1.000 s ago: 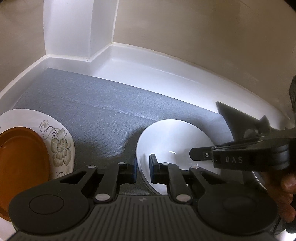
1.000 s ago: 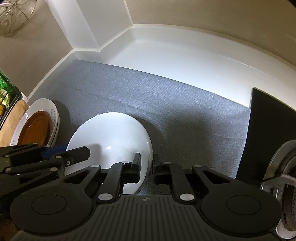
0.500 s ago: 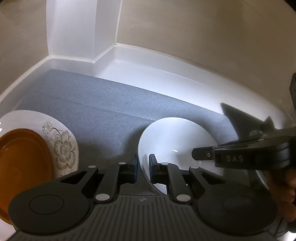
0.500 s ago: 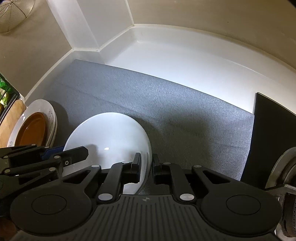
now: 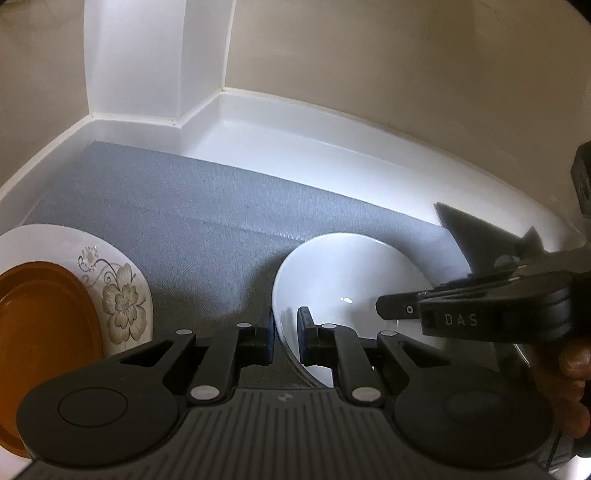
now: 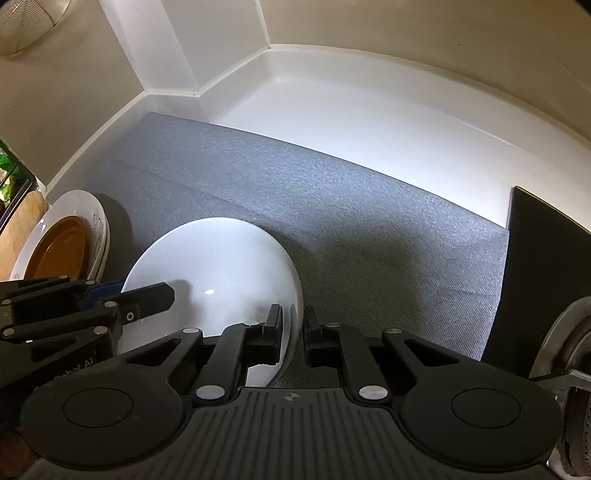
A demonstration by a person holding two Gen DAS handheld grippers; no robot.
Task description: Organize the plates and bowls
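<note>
A plain white plate (image 5: 343, 273) (image 6: 218, 266) hangs just above the grey mat (image 5: 207, 221), gripped on both sides. My left gripper (image 5: 286, 334) is shut on its left rim, one pad on each face. At the plate's right rim my right gripper (image 6: 293, 332) is shut in the same way. From the left wrist view the right gripper (image 5: 476, 314) crosses in from the right edge. To the left a brown plate (image 5: 40, 325) (image 6: 55, 251) lies on a white plate with a flower print (image 5: 118, 295).
White counter (image 6: 369, 110) and beige walls border the mat behind. A black slab (image 6: 546, 266) sits at the mat's right end, with a metal burner (image 6: 569, 332) beyond it. A wire basket (image 6: 26, 26) hangs top left. A person's fingers (image 5: 569, 373) hold the right gripper.
</note>
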